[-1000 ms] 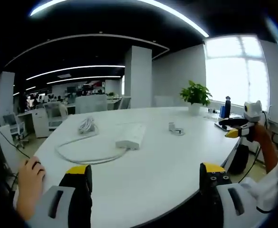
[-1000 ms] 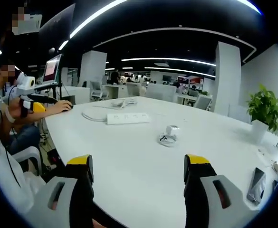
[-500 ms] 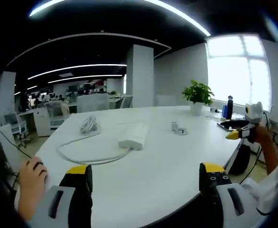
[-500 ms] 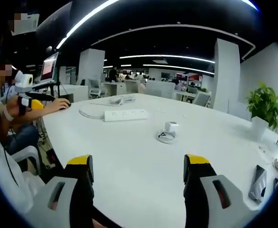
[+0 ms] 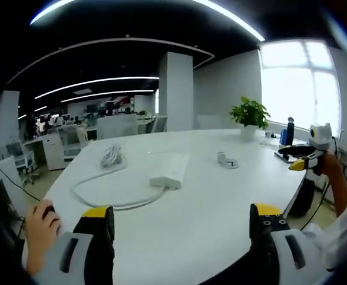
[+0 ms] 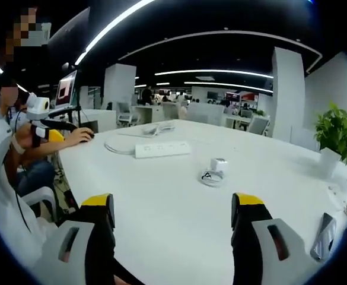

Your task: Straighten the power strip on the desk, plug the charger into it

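A white power strip [image 5: 170, 170] [image 6: 162, 149] lies on the round white desk [image 5: 209, 202], its white cable [image 5: 111, 196] looping to a coiled bundle [image 5: 110, 156]. A small white charger [image 5: 223, 158] [image 6: 217, 166] with a coiled lead [image 6: 209, 176] stands to the strip's right. My left gripper [image 5: 182, 228] hovers open over the desk's near edge, well short of the strip. My right gripper [image 6: 173, 222] is open too, nothing between its yellow-tipped jaws, short of the charger. In the left gripper view the right gripper [image 5: 306, 155] enters from the right; in the right gripper view the left gripper [image 6: 43, 122] appears at far left.
A potted plant [image 5: 250, 114] [image 6: 333, 133] stands at the desk's far side, with a dark bottle [image 5: 290, 130] and a phone [image 6: 326, 230] nearby. A person's hand rests on a mouse [image 5: 43, 217] at the desk's left edge. Office desks and chairs fill the background.
Both views have shifted slightly with the hands; the power strip and charger sit a little lower in the frames. Nothing on the desk has moved and both grippers stay open.
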